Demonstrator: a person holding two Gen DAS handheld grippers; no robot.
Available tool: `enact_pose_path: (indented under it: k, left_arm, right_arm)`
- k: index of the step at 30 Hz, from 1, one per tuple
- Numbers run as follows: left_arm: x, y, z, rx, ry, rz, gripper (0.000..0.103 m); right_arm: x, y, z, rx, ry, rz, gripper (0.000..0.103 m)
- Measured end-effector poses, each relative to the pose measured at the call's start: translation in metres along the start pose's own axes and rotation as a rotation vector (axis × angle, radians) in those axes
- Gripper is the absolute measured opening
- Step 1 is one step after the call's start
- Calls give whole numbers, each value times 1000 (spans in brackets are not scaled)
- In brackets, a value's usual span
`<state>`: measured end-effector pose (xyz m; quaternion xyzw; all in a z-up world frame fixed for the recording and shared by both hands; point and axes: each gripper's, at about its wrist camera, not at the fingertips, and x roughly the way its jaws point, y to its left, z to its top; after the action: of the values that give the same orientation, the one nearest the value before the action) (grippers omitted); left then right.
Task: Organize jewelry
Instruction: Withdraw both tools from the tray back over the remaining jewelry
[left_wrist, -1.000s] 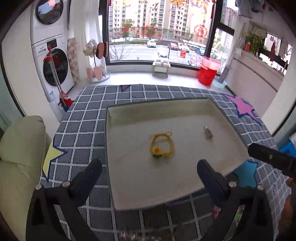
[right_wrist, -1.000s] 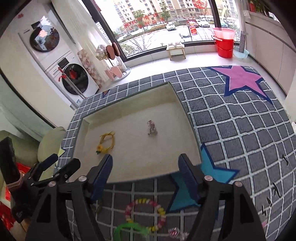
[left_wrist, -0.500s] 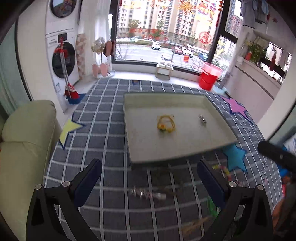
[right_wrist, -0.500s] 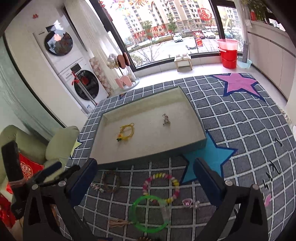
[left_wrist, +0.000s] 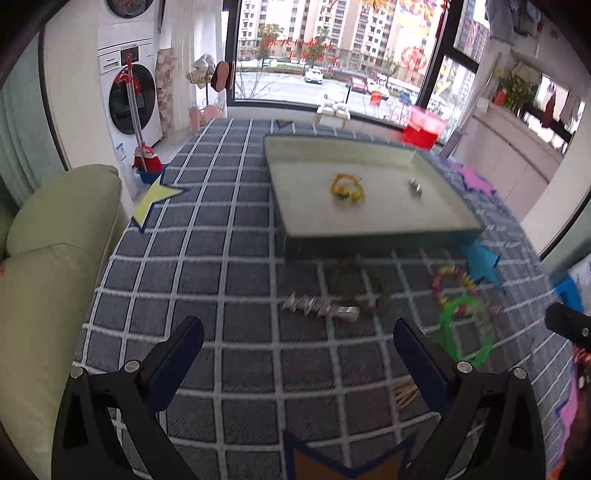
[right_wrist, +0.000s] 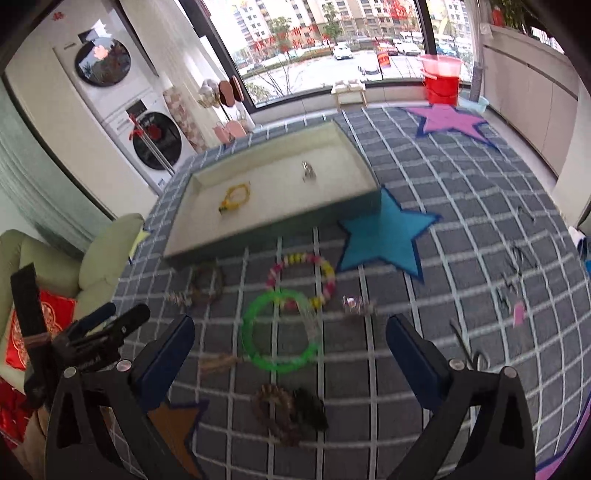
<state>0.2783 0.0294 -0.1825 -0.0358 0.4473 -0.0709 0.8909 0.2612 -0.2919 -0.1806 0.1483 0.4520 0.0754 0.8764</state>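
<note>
Rug (right_wrist: 461, 206): grey w/ white grid, coloured stars. Ring (right_wrist: 279, 334) green. Bracelet (right_wrist: 236, 195) yellow. Bucket (right_wrist: 441, 86) red.

R gripper (right_wrist: 290, 354): jaws wide, nothing btwn pads. Green ring (right_wrist: 279, 332) btwn fingertips, on checked mat (right_wrist: 461, 295). Beaded bracelet (right_wrist: 301, 277) just beyond, overlapping it. Tray (right_wrist: 369, 197) farther ahead w/ yellow bracelet (right_wrist: 234, 197), small silver piece (right_wrist: 308, 171).

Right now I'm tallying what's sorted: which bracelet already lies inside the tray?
The yellow bracelet; the green ring and the multicoloured beaded bracelet lie on the rug outside the tray.
</note>
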Motion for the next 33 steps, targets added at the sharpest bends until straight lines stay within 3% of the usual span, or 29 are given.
enact_pose_path:
  k: [8,13,15,26,33]
  left_arm:
    - [8,11,-26,7,39,29,103]
    - [11,18,-22,-43,55,38,103]
    - [-2,19,-23,-65,63,37,103]
    - [15,19,6,-195,104,99,103]
    - [27,20,15,-215,118,137,103]
  right_arm:
    - [1,-4,-43,-19,42,-59,103]
    - [3,-9,-58,-4,58,-77,103]
    - [5,-12,-60,7,64,-82,103]
    - [8,-7,-59,35,37,-91,100]
    - [16,-4,-41,42,26,-89,98]
